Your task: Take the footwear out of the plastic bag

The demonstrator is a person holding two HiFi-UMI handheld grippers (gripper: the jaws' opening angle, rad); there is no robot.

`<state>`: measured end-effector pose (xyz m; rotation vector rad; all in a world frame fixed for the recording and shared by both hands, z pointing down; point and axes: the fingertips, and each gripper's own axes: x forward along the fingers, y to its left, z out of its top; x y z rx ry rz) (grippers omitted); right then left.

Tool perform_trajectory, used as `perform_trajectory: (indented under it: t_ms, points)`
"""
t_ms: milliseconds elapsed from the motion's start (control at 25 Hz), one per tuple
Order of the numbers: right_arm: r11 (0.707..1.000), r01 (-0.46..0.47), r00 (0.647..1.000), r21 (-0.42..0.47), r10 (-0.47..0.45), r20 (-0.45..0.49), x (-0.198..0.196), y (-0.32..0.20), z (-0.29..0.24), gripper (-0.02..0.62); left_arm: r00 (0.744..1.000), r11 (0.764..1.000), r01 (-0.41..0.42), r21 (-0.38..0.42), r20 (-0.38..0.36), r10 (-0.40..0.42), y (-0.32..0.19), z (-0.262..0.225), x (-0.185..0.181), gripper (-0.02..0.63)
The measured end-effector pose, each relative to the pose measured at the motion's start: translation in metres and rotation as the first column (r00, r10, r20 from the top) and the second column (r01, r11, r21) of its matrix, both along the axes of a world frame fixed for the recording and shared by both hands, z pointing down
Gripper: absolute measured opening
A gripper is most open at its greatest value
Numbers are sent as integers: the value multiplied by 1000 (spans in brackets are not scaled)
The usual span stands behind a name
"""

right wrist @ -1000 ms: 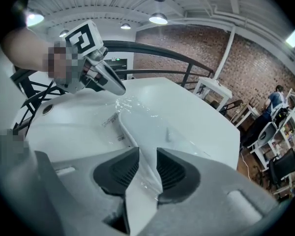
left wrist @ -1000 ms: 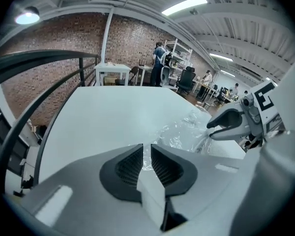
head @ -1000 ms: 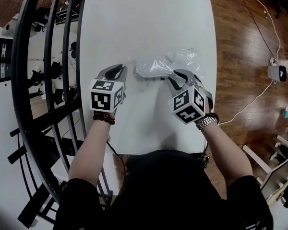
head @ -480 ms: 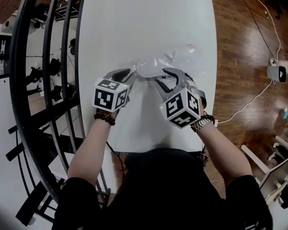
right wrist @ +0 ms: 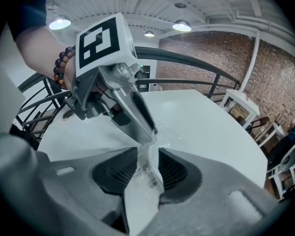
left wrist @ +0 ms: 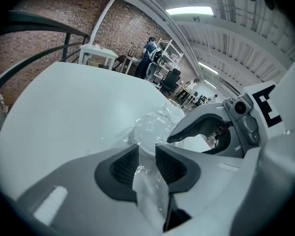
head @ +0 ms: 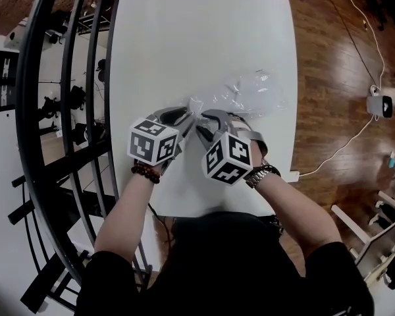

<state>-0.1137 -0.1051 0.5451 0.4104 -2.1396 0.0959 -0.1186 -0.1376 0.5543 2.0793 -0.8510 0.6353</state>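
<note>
A crumpled clear plastic bag (head: 240, 96) lies on the white table (head: 204, 38), with pale footwear showing only faintly through its film (left wrist: 148, 128). My left gripper (head: 182, 117) and right gripper (head: 207, 121) meet tip to tip at the bag's near left end. In the left gripper view a strip of film fills the narrow gap of the left gripper (left wrist: 146, 155), whose jaws are easing open. In the right gripper view a printed flap of the bag (right wrist: 146, 178) sits pinched in the right gripper (right wrist: 148, 162), whose jaws are closing. The left gripper (right wrist: 146, 131) touches that same flap.
A black curved railing (head: 46, 110) runs along the table's left side. Wooden floor lies to the right, with a white cable and a small white device (head: 380, 101). The table's near edge is just behind my wrists.
Both grippers have come together from the bag's two sides to its near left end and drawn slightly toward me. The bag has bunched up and shifted a little rightward.
</note>
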Motion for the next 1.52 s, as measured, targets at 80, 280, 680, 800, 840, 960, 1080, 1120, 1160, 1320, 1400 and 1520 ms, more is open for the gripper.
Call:
perform_trajectory:
  t_ms: [80, 280, 680, 800, 840, 960, 1080, 1120, 1160, 1320, 1400, 1520]
  points:
    - [1000, 2, 1000, 28, -2, -7, 2, -1, -3, 69, 1000, 1000, 14, -20, -24, -14, 0, 1, 2, 132]
    - [997, -17, 1000, 80, 17, 2, 7, -4, -14, 40, 990, 990, 86, -115, -103, -98, 1, 5, 1, 158]
    - [999, -22, 998, 41, 20, 60, 12, 3, -25, 120, 958, 955, 149, -255, -203, -204, 2, 11, 5, 183]
    - [998, -60, 995, 32, 58, 79, 26, -3, -30, 146, 959, 951, 133, -278, -207, -194, 6, 13, 11, 183]
    - [996, -80, 994, 29, 77, 83, 32, -7, -32, 149, 959, 949, 127, -288, -207, -191, 7, 14, 13, 184]
    - [987, -161, 983, 23, 159, 91, 58, -27, -35, 149, 963, 947, 122, -296, -196, -185, 8, 15, 14, 184]
    - [961, -276, 958, 25, 274, 84, 93, -55, -35, 147, 966, 946, 120, -300, -183, -180, 7, 16, 14, 186]
    - [947, -320, 946, 27, 318, 70, 106, -64, -33, 147, 967, 946, 120, -301, -180, -180, 7, 16, 14, 189]
    - [931, -364, 931, 31, 362, 49, 121, -72, -29, 147, 967, 946, 120, -302, -179, -179, 7, 17, 14, 190]
    - [877, -480, 875, 31, 481, -57, 167, -88, -6, 147, 968, 946, 114, -305, -179, -174, 9, 17, 15, 200]
    - [870, -493, 866, 19, 493, -85, 173, -89, 3, 146, 968, 945, 110, -307, -181, -172, 9, 16, 16, 204]
    - [867, -498, 864, 2, 496, -87, 172, -89, 8, 143, 968, 944, 106, -313, -185, -170, 9, 17, 18, 210]
